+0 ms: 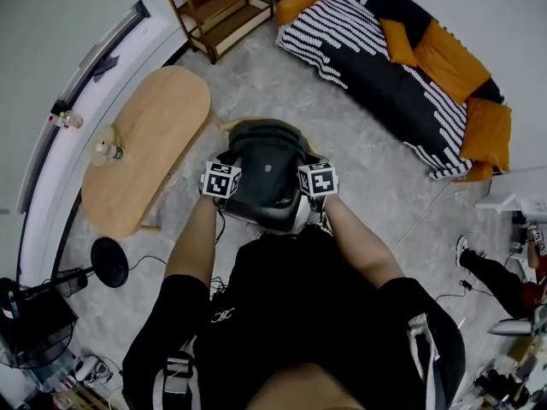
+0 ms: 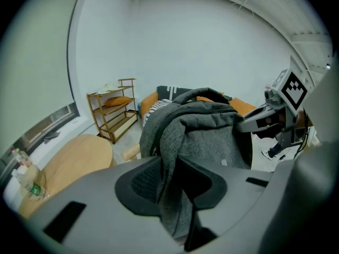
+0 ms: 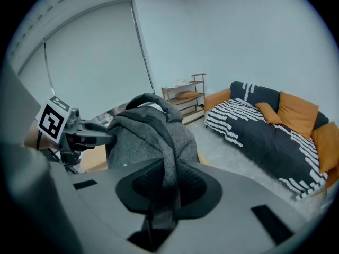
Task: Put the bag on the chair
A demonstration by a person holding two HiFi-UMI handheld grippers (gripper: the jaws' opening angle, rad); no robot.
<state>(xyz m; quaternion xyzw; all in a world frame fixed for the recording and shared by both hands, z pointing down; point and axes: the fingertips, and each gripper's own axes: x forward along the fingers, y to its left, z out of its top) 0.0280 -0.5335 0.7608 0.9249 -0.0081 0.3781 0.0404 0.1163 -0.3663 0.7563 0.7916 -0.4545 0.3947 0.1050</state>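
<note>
A dark grey fabric bag [image 1: 265,171] hangs between my two grippers, right in front of my body. My left gripper [image 1: 229,166] is shut on a fold at its left side, and the cloth runs between the pads [image 2: 143,181]. On the bag's right side, my right gripper [image 1: 309,164] is shut on another fold [image 3: 168,157]. A pale wooden chair part [image 1: 226,125] peeks out past the bag's far left edge and also shows in the left gripper view [image 2: 130,152]. The bag hides the rest of the chair.
An oval wooden table [image 1: 154,135] with a bottle [image 1: 105,150] stands to the left. A striped sofa [image 1: 402,67] with orange cushions runs along the far right, and a wooden shelf [image 1: 224,8] stands at the back. A black stand base [image 1: 109,261] and cables lie at lower left.
</note>
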